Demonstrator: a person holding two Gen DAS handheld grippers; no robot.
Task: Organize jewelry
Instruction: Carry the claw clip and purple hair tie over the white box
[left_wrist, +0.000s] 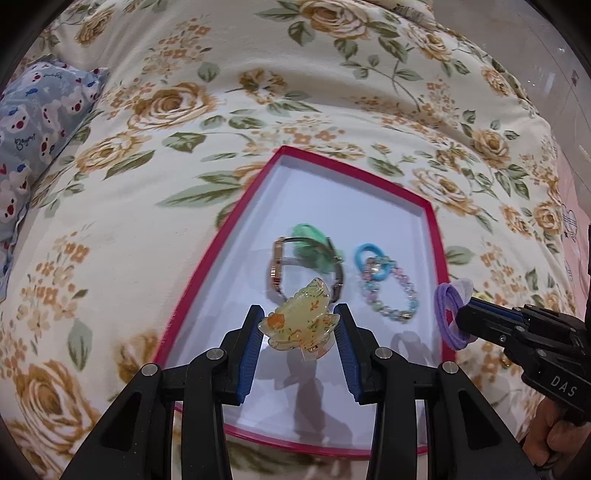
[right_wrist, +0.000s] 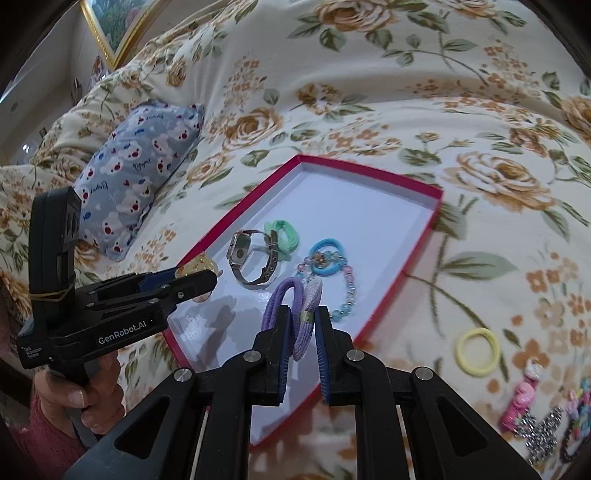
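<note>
Left gripper (left_wrist: 300, 325): pinching the yellow clip (left_wrist: 301, 323) between its blue pads, low centre of the left view, over the near end of the tray (left_wrist: 354, 173).
Right gripper (right_wrist: 300, 332): nearly pressed together on the purple tie (right_wrist: 291, 314), low centre of the right view, above the tray's near right part.
Tray: red rim, white floor, resting on the soft floral quilt (left_wrist: 147, 110); it holds a watch (right_wrist: 251, 258), a green tie (right_wrist: 284, 234), a blue tie (right_wrist: 325, 256) and a bead bracelet (right_wrist: 343, 291).
Still outside: yellow tie (right_wrist: 477, 350) and a cluster of clips (right_wrist: 535, 417), lower right of the right view.
Risk, clip: it is smooth and lumpy, held at its edges; it may twist out and land on the watch just beyond.
Risk, purple tie: the soft loop hangs near the right rim; let go too far right, it may drape over the rim or fall onto the quilt.
Risk, crowding: both tools converge on the same end and could bump.
Risk, tray: a push on its rim could tilt it on the quilt and slide the contents.
</note>
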